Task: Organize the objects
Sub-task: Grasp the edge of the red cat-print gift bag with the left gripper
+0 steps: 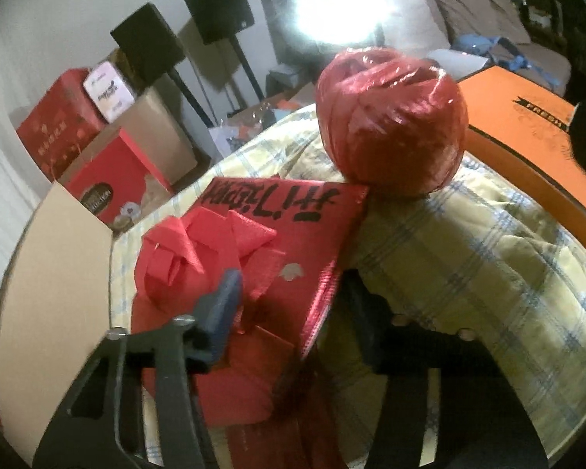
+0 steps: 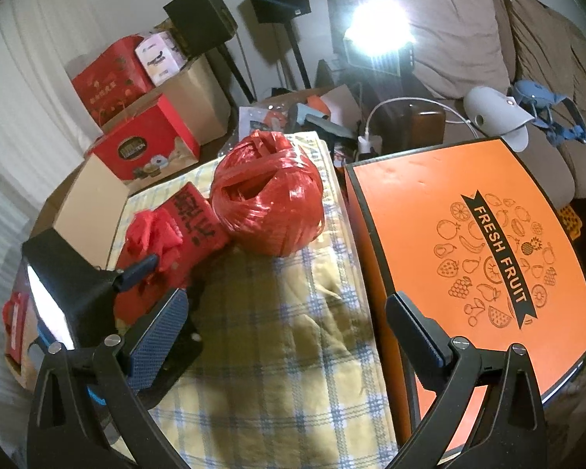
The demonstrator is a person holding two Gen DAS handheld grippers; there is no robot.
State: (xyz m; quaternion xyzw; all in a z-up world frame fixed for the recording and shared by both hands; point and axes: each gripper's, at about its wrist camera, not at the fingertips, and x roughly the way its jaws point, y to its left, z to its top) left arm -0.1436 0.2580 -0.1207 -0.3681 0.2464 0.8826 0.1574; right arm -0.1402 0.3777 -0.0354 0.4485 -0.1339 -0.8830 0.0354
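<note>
plainly, orange box [image 2: 461, 258] reads "fresh fruit"; left gripper [image 1: 293, 305] fingers clamp red packet [image 1: 277, 250], right gripper [image 2: 289, 332] fingers wide open, empty

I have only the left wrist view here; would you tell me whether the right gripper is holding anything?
Observer: No. The right gripper is open and empty, with only the checked cloth showing between its fingers.
Operator: Thank you. What does the orange box's lid say in full?
Observer: The orange box reads FRESH FRUIT on a black banner, ringed by fruit drawings.
Operator: Is the ball of red twine solid all round?
Observer: No. The ball of red twine has a hollow opening on the side facing the right camera.
</note>
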